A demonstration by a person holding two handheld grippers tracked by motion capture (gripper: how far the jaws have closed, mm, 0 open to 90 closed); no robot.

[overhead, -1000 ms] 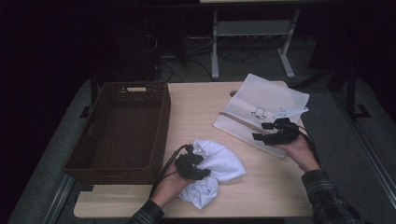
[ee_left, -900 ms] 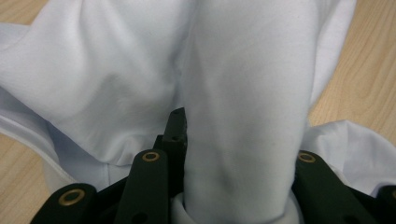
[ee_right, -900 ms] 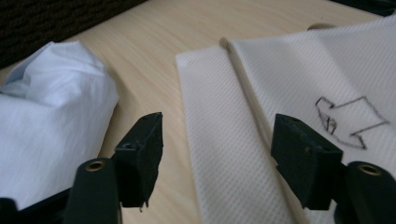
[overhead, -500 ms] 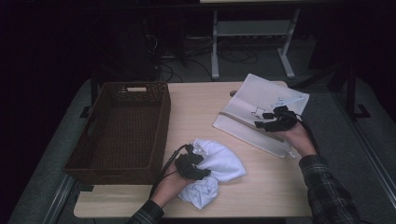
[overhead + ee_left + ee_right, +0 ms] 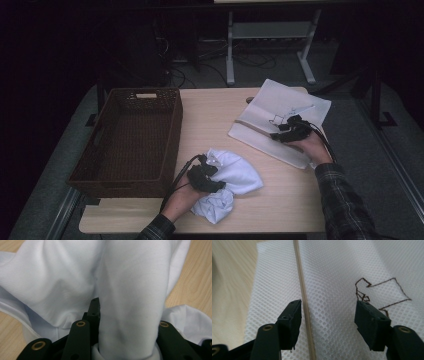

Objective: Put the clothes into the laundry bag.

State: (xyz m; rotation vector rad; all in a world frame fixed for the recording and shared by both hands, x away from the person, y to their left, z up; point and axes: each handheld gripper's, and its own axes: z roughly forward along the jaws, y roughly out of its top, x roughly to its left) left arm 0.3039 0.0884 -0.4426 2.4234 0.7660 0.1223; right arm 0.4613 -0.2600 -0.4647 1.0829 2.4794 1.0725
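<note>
Here the right gripper (image 5: 285,131) hovers over the white mesh bag (image 5: 260,137) at the worktop's (image 5: 210,120) right; its zipper (image 5: 303,302) runs lengthwise between parted fingers (closing lately, nothing pinched). The left gripper (image 5: 212,175) clamps the crumpled white cloth (image 5: 240,172).

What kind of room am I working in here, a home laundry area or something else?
Probably a lab or workshop, not a home: the light wooden table stands on grey floor amid a metal-legged stand and loose floor cables, all in a dark room.
</note>
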